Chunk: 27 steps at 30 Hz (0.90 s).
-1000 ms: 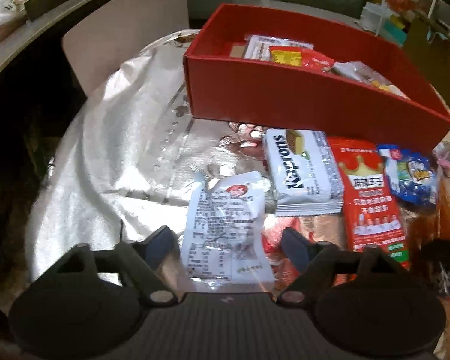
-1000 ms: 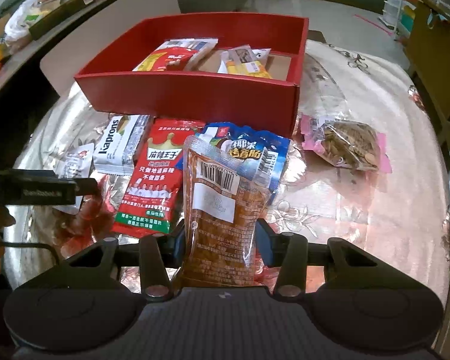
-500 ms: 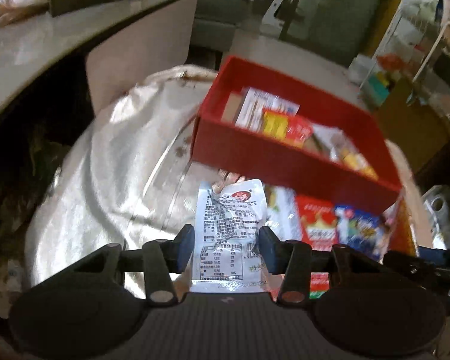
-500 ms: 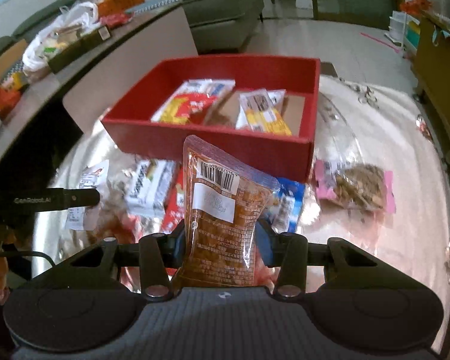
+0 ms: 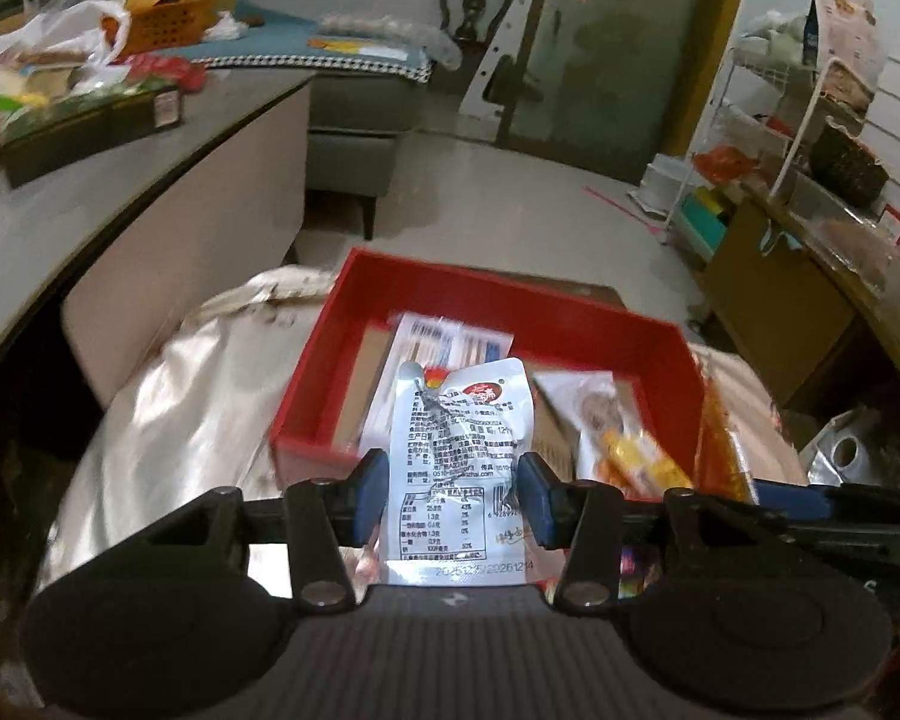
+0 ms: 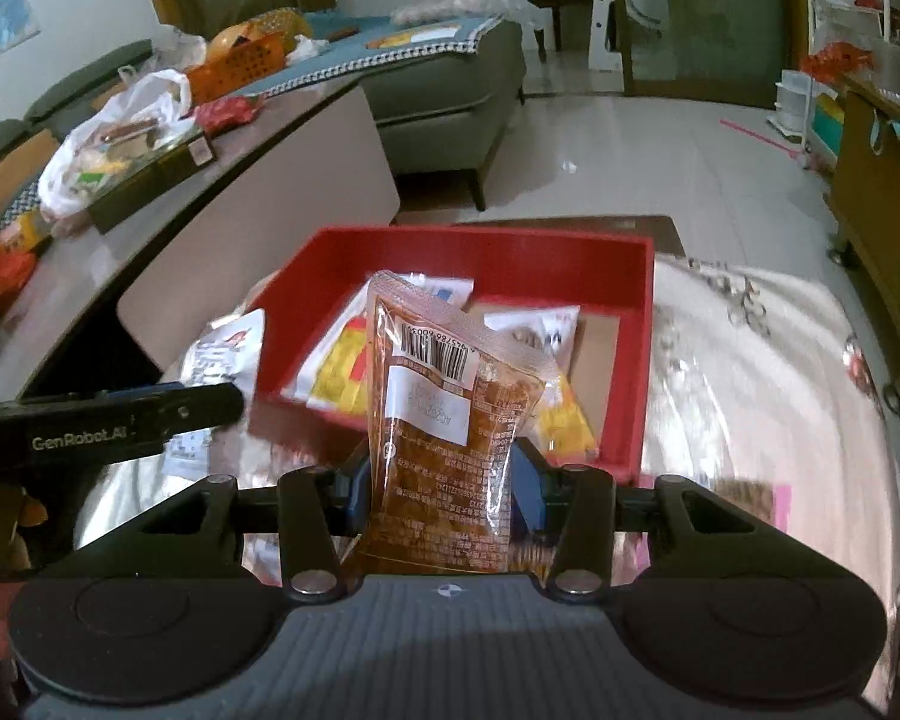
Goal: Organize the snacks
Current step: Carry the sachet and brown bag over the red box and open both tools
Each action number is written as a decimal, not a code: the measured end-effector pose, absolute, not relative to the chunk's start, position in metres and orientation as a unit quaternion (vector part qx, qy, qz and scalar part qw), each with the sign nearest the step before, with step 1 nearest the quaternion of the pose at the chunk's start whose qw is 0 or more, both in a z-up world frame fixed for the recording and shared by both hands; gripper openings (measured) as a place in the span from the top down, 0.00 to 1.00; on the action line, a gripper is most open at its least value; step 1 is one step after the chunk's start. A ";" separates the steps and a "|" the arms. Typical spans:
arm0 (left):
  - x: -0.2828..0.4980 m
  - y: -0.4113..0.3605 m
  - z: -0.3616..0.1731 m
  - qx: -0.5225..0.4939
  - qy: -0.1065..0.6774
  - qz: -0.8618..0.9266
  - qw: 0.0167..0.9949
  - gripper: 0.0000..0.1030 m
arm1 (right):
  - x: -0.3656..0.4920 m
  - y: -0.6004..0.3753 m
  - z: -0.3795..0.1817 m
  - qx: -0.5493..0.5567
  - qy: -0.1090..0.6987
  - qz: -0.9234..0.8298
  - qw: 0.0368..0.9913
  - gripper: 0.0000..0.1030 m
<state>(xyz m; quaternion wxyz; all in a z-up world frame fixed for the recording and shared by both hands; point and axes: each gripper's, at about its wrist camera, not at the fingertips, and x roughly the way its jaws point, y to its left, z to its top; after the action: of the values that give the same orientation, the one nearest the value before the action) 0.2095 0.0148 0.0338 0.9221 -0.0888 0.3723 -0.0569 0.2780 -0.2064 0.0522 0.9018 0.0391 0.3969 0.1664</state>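
My left gripper [image 5: 453,495] is shut on a white snack packet [image 5: 459,468] with printed text, held upright in the air in front of the red box [image 5: 354,330]. My right gripper [image 6: 441,483] is shut on an orange-brown snack pouch [image 6: 450,438] with a barcode, also lifted before the red box [image 6: 645,324]. The box holds several snack packets, among them yellow ones [image 6: 342,366]. The left gripper's arm [image 6: 108,420] shows at the left of the right wrist view, with the white packet [image 6: 225,354] sticking up behind it.
The box stands on a table under a shiny silver cloth [image 5: 174,408]. A pink-edged nut packet [image 6: 750,495] lies on the cloth at the right. A counter with bags [image 6: 108,144] is at the left, a grey sofa [image 6: 450,90] behind, shelves [image 5: 798,138] at the right.
Both grippers have risen from the table with their packets and tilted up. The left gripper, open a second ago, closed on the white packet. The loose snacks on the cloth have dropped out of sight.
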 end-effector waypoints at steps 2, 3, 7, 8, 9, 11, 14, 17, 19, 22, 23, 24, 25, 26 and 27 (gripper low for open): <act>0.221 0.011 0.033 -0.083 0.367 -0.059 0.924 0.60 | 0.288 -0.205 0.053 0.037 0.393 0.164 0.904 0.48; 0.226 0.010 0.033 -0.080 0.365 -0.060 0.926 0.60 | 0.294 -0.205 0.053 0.037 0.392 0.162 0.905 0.48; 0.248 0.008 0.026 -0.074 0.366 -0.061 0.926 0.60 | 0.315 -0.204 0.050 0.034 0.391 0.153 0.907 0.48; 0.251 0.008 0.024 -0.071 0.366 -0.059 0.926 0.60 | 0.321 -0.204 0.049 0.034 0.391 0.150 0.908 0.48; 0.255 0.008 0.022 -0.066 0.364 -0.058 0.927 0.60 | 0.326 -0.205 0.047 0.035 0.391 0.148 0.908 0.48; 0.263 0.009 0.020 -0.058 0.361 -0.054 0.929 0.60 | 0.335 -0.204 0.043 0.041 0.395 0.150 0.905 0.48; 0.273 0.013 0.016 -0.064 0.360 -0.051 0.929 0.60 | 0.345 -0.197 0.037 0.022 0.395 0.148 0.907 0.48; 0.279 0.013 0.010 -0.059 0.361 -0.050 0.929 0.60 | 0.354 -0.195 0.029 0.019 0.399 0.147 0.905 0.48; 0.282 0.013 0.006 -0.058 0.365 -0.053 0.928 0.60 | 0.357 -0.195 0.024 0.019 0.404 0.145 0.903 0.48; 0.287 0.014 0.000 -0.060 0.375 -0.052 0.924 0.59 | 0.362 -0.197 0.016 0.020 0.411 0.141 0.901 0.47; 0.288 0.014 -0.002 -0.061 0.379 -0.050 0.922 0.59 | 0.363 -0.197 0.014 0.020 0.415 0.140 0.899 0.46; 0.289 0.014 -0.004 -0.061 0.382 -0.048 0.921 0.59 | 0.364 -0.198 0.013 0.022 0.418 0.141 0.897 0.45; 0.290 0.015 -0.006 -0.060 0.385 -0.047 0.920 0.59 | 0.365 -0.198 0.012 0.026 0.419 0.141 0.897 0.44; 0.290 0.015 -0.007 -0.059 0.386 -0.046 0.919 0.59 | 0.366 -0.199 0.011 0.028 0.419 0.142 0.896 0.43; 0.290 0.015 -0.008 -0.059 0.386 -0.044 0.919 0.59 | 0.366 -0.199 0.011 0.027 0.420 0.143 0.896 0.42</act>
<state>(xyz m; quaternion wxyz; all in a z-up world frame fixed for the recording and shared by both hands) 0.2901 0.0149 -0.0076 0.9194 -0.0588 0.3865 -0.0436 0.3657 -0.1986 0.0108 0.8958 0.0271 0.4201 0.1427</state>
